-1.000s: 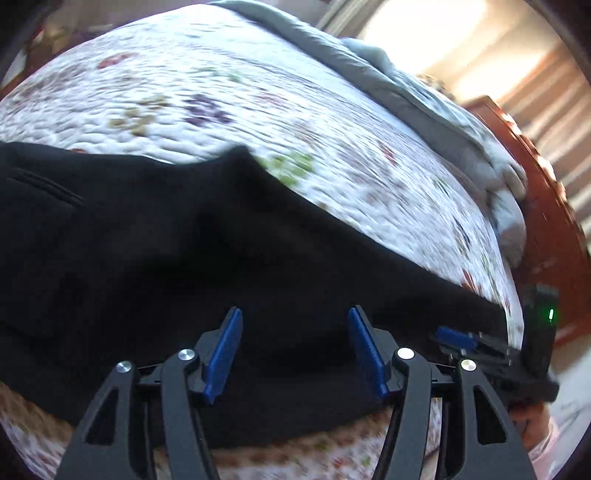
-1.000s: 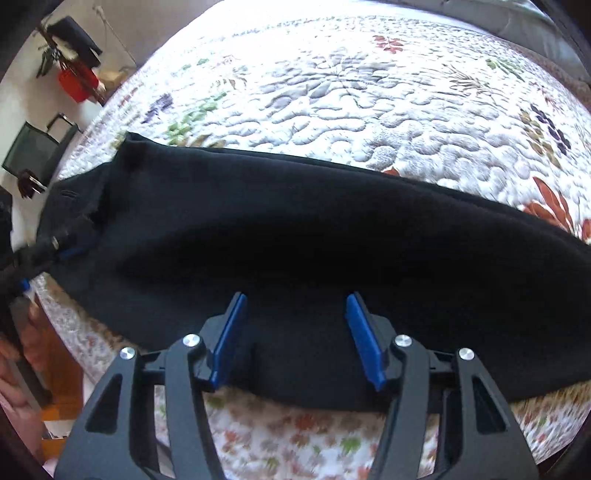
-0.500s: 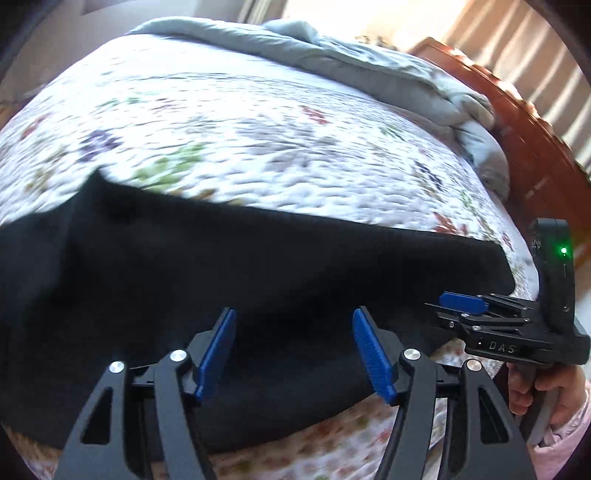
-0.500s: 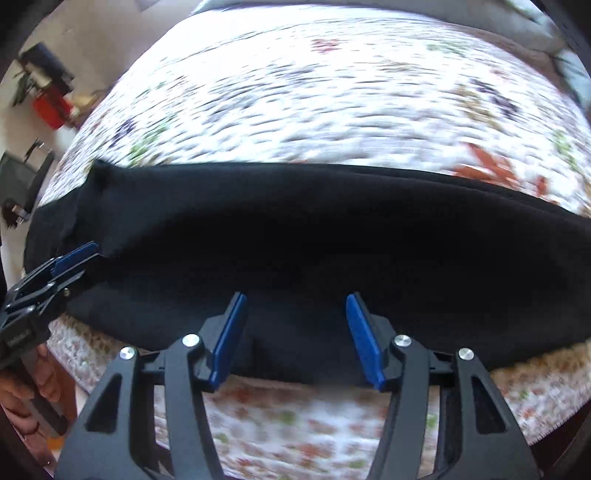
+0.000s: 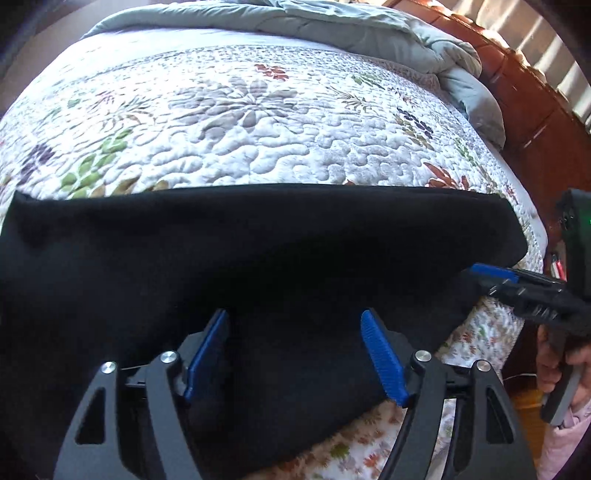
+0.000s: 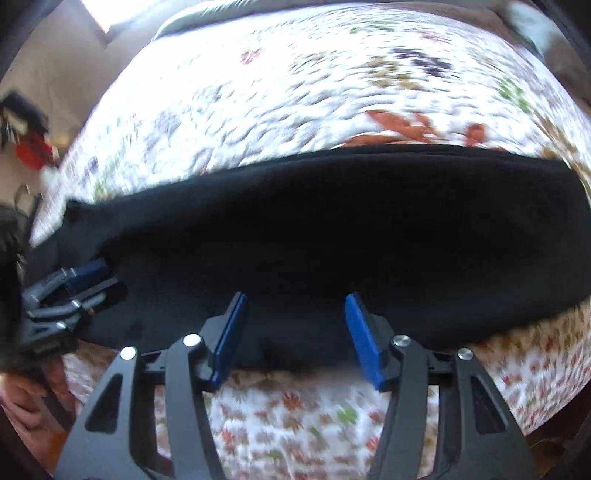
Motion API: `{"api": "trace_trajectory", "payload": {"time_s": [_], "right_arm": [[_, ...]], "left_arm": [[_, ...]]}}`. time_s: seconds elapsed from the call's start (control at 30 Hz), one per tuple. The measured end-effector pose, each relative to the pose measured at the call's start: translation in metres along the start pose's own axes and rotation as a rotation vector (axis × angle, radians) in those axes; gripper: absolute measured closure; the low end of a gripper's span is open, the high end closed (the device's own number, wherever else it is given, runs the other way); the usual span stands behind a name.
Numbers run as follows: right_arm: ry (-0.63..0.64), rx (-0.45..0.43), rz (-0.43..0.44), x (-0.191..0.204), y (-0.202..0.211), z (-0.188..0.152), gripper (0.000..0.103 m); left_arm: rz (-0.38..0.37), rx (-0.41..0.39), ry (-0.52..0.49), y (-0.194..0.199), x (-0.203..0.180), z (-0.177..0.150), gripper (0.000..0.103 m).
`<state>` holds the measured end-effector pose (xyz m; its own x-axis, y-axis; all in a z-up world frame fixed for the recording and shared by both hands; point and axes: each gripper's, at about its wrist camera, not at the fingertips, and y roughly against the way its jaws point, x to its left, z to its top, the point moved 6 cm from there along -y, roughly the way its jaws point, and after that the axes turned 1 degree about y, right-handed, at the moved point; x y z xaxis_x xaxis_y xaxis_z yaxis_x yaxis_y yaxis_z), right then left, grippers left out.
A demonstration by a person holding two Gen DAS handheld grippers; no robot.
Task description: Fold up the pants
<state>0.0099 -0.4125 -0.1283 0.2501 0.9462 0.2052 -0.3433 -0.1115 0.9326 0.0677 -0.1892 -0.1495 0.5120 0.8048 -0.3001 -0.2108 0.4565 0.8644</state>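
Black pants (image 5: pixel 258 251) lie flat in a long band across the near side of a quilted bed; they also show in the right wrist view (image 6: pixel 332 229). My left gripper (image 5: pixel 295 325) is open, its blue fingers over the near edge of the cloth, holding nothing. My right gripper (image 6: pixel 295 306) is open over the pants' near edge, empty. The right gripper also shows in the left wrist view (image 5: pixel 495 273) at the pants' right end. The left gripper shows in the right wrist view (image 6: pixel 85 277) at the left end.
A floral white quilt (image 5: pixel 258 122) covers the bed. A rumpled grey blanket (image 5: pixel 369 33) lies along the far side by a wooden headboard (image 5: pixel 535 110). The bed's near edge drops just below the pants. A red object (image 6: pixel 33 151) sits on the floor at far left.
Both grippers have swung toward the right along the pants, staying open. The view over the bed has shifted; the pants lie where they were.
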Motion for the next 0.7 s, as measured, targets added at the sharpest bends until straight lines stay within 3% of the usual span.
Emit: {"api": "trace_trajectory", "payload": {"time_s": [0.1,0.2,0.3,0.4,0.6,0.7], "right_arm": [[-0.136,-0.024,-0.023,-0.046,0.025,-0.004,0.046],[-0.293,-0.040,-0.008,-0.106,0.046,-0.018,0.044],[-0.385,-0.034,0.011,-0.139,0.041,-0.027,0.043],[-0.464,-0.065,0.130,-0.162,0.027,-0.027,0.043],[-0.553,-0.194,0.268,-0.193,0.017,-0.006,0.061],[-0.581,-0.213,0.305,-0.204,0.015,0.006,0.084]], "left_arm": [[0.001,-0.019,0.014,0.016,0.003,-0.009,0.029],[0.063,-0.049,-0.007,0.029,0.003,-0.018,0.022],[0.109,-0.070,0.008,0.038,0.012,-0.026,0.018],[0.123,-0.067,0.063,0.041,0.028,-0.032,0.017],[0.156,-0.029,0.115,0.035,0.050,-0.046,0.017],[0.169,-0.037,0.107,0.034,0.051,-0.048,0.016]]}}
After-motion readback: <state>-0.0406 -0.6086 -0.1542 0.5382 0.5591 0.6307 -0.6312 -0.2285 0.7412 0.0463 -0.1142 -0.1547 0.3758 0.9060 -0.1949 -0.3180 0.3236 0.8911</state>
